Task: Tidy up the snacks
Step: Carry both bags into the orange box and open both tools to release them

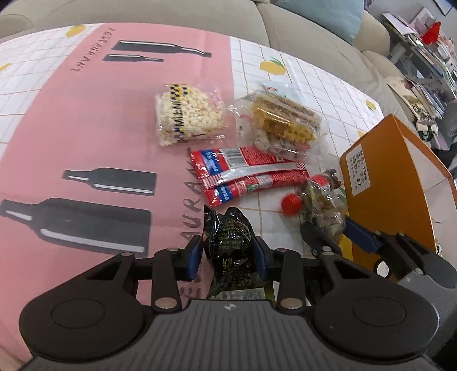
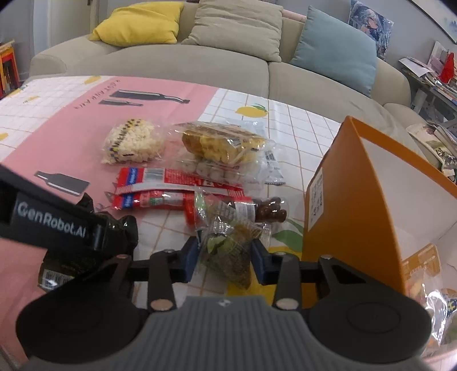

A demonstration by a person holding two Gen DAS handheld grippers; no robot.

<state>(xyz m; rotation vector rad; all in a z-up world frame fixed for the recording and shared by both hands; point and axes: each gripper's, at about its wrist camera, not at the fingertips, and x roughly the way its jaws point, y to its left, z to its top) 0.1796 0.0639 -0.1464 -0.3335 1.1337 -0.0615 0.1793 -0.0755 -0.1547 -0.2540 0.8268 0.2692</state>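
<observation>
Left hand-held gripper [image 1: 227, 256] clamped black snack packet [image 1: 228, 242]; right hand-held gripper [image 2: 224, 256] clamped clear green-filled packet [image 2: 228, 256]. Orange box [image 2: 348, 199] nearly empty; most snacks remained on table [image 2: 300, 128].

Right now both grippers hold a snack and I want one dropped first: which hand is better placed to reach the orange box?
Right. The right gripper, shut on the clear green snack bag, sits right beside the orange box. The left gripper, shut on the black packet, is farther from it, with the right gripper between.

Beige sofa [image 2: 257, 77] behind table with yellow cushion [image 2: 140, 22], beige cushion [image 2: 237, 25], blue cushion [image 2: 334, 54]; cluttered shelf [image 2: 437, 82] at right
</observation>
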